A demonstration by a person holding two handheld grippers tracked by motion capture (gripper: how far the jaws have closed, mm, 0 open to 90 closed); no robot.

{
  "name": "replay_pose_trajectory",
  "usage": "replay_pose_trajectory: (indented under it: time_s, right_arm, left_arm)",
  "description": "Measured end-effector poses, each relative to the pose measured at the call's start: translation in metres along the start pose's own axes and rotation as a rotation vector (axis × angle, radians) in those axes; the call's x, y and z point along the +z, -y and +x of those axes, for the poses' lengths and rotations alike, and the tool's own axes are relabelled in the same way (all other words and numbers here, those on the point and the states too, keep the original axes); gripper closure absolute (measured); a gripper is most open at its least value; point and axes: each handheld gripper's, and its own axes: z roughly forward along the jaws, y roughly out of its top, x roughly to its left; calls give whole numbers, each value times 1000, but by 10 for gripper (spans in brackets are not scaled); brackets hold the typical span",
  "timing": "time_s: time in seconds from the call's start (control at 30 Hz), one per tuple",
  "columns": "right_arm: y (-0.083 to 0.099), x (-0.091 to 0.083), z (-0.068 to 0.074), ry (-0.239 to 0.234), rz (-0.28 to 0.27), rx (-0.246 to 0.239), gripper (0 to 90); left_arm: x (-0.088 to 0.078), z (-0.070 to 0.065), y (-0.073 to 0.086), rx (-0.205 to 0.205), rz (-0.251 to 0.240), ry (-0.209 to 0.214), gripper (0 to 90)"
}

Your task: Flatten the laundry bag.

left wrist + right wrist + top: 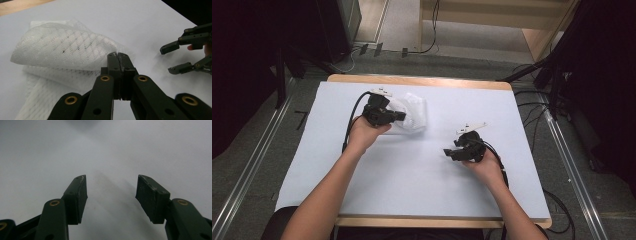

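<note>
The left gripper [117, 56] is clenched, its two black jaws pressed flat against each other, and it grasps the edge of a white cloth [62, 48] right at its tips. From that pinch the cloth rises and curls away to the gripper's left in a rounded fold, its woven zigzag texture plain on the lifted layer. Beneath the fold, another layer of the same cloth lies flat on the surface [140, 20], running back under the gripper towards its base.

In the high view the left gripper [399, 116] points to the right across the white surface [412, 175], with the cloth [414, 112] bunched just past and beside its tips, in the far half of the surface. A black cable trails back from the gripper along the person's left hand [364, 132].

The right gripper [447, 152] is released: its jaws stand wide apart with nothing between them, and bare white surface [112, 150] lies ahead of them. It rests low over the surface, held by the person's right hand [484, 165], and points towards the left gripper. It sits well apart from the cloth, nearer the person than the left gripper. Seen from the left gripper, the right gripper [175, 58] sits off to the right, its open tips facing inwards.
</note>
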Motion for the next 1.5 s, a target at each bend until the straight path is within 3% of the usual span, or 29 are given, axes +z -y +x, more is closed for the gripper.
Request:
replay_pose_trajectory:
  time_s: [0.43,0.6,0.83,1.17,1.5]
  right_arm:
    - [3,-5,-1,5,-4,10,435]
    - [6,-7,-2,6,-10,15,436]
    - [8,-9,-3,13,-9,22,439]
    - [2,-8,1,17,-20,12,448]
    - [-21,-12,13,-34,-47,15,548]
  left_arm:
    - [49,-21,-17,22,26,51,900]
    - [55,-25,-15,26,42,77,801]
    - [34,-22,-7,38,31,72,649]
    - [0,-3,13,20,36,29,592]
    - [-28,23,44,-34,44,-44,562]
